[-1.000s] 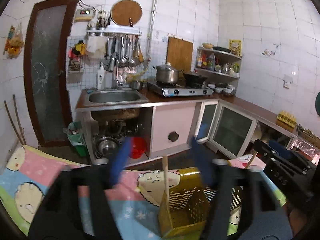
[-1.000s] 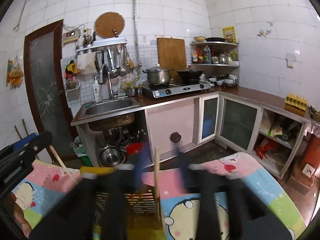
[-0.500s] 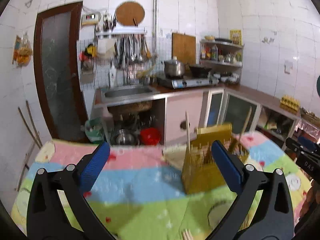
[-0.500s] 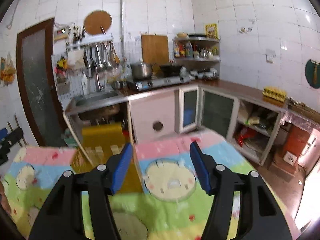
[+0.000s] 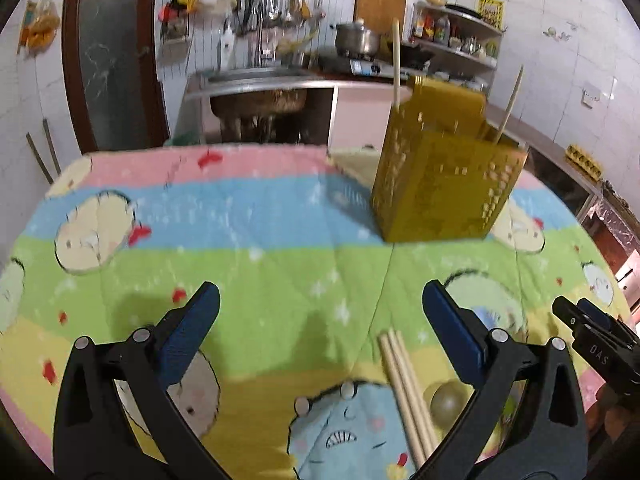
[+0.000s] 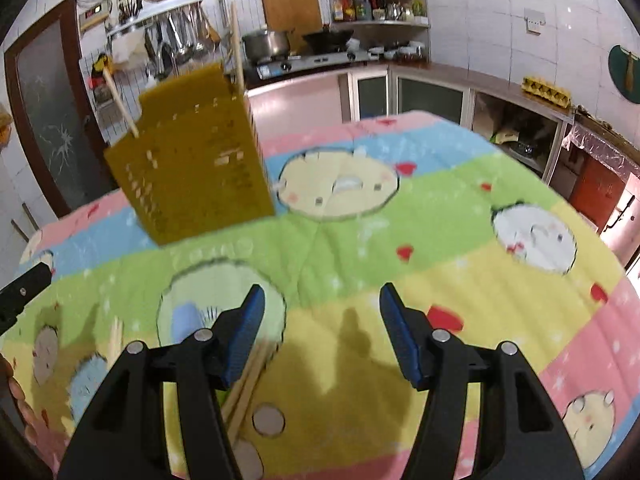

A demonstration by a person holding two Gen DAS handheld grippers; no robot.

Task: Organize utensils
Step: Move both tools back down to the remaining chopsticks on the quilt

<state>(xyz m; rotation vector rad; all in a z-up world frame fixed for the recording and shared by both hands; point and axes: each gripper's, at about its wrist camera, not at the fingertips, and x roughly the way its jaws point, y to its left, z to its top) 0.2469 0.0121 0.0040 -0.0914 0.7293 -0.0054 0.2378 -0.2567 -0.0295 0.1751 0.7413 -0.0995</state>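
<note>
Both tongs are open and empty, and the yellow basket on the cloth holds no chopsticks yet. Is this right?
Not quite. The yellow basket already holds two chopsticks standing up, as the left wrist view shows. The left tongs and right tongs are indeed open and empty.

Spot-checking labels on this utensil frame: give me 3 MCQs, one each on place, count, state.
1. Where does the perforated yellow plastic utensil holder stand?
A. on the patterned cloth
B. in the sink
C. on the stove

2. How many wooden chopsticks lie together on the colourful cartoon tablecloth near the left gripper?
A. none
B. two
C. five

3. What is between the right gripper's blue pads?
A. a spoon
B. a chopstick
C. nothing

Answers: 1 A, its base sits on the cloth; 2 B, a side-by-side pair shows; 3 C, only cloth shows in the gap.
</note>
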